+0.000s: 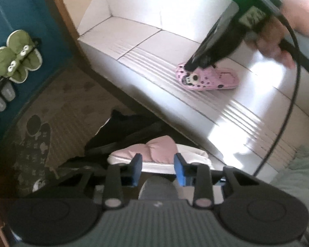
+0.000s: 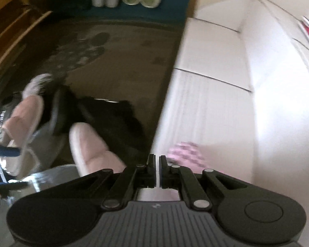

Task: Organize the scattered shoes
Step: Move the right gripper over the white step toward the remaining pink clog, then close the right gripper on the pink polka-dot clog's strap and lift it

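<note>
Left gripper (image 1: 158, 169): blue pads clamped on pink slipper (image 1: 154, 150), at 6 o'clock in left view, on brown mat (image 1: 72, 103). Right gripper (image 2: 157, 169): jaws closed, nearly touching; whether they pinch pink clog (image 1: 206, 79) unclear. Clog lies on white tiled step (image 1: 154, 47), 2 o'clock. Green slippers (image 1: 17, 55) hang on blue wall, 9 o'clock.

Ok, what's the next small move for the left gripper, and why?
Probably a short lift straight up. The left gripper looks shut on the pink slipper, which lies against a black shoe. Raising it first should free it from that pile before carrying it anywhere.
</note>
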Demonstrator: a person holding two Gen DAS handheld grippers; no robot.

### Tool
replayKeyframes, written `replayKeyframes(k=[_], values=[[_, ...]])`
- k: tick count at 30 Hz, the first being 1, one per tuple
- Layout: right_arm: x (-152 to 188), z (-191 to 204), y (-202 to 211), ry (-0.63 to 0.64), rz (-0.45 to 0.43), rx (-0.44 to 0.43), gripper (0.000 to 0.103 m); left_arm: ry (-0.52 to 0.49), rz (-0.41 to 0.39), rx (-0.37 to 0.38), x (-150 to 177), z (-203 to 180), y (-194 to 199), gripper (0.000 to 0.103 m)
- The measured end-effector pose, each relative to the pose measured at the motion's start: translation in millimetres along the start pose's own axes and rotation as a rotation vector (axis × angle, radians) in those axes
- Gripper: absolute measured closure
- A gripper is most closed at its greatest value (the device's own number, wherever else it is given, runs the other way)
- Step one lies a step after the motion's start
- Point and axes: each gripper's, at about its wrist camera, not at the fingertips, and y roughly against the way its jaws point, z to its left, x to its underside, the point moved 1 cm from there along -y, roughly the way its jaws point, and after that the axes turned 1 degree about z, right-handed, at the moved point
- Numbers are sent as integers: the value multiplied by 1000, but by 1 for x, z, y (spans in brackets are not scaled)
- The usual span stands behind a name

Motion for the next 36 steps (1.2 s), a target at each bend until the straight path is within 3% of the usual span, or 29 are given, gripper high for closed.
replayKeyframes(k=[3,5,6,7,8,12,16,21,31,36], values=[[5,-19,3,-29,15,41,99,-4,-19,31,-3,-2,-2,69],[8,-29,4,-54,30,42,99,2,-31,36,-5,-3,-2,51],[10,-34,4,-65,37,41,99,7,-42,30,-5,-3,-2,27],[11,-36,5,-68,39,28,99,12,-53,24,-6,-3,-1,12],[12,-37,5,-72,45,4,97,16,-64,19,-6,-3,-1,8],[21,-39,-3,-123,70,-66,75,11,-61,23,-10,-4,-6,0],[28,-33,-12,-132,90,-71,73,-27,-25,11,-10,-9,-13,0],[32,-37,-27,-242,83,-116,72,-45,0,4,-10,-11,-20,0],[34,-32,-46,-227,58,-132,70,-60,49,-17,-5,-11,-32,0],[28,-15,-44,-142,33,-99,89,-62,47,-28,-1,-9,-33,0]])
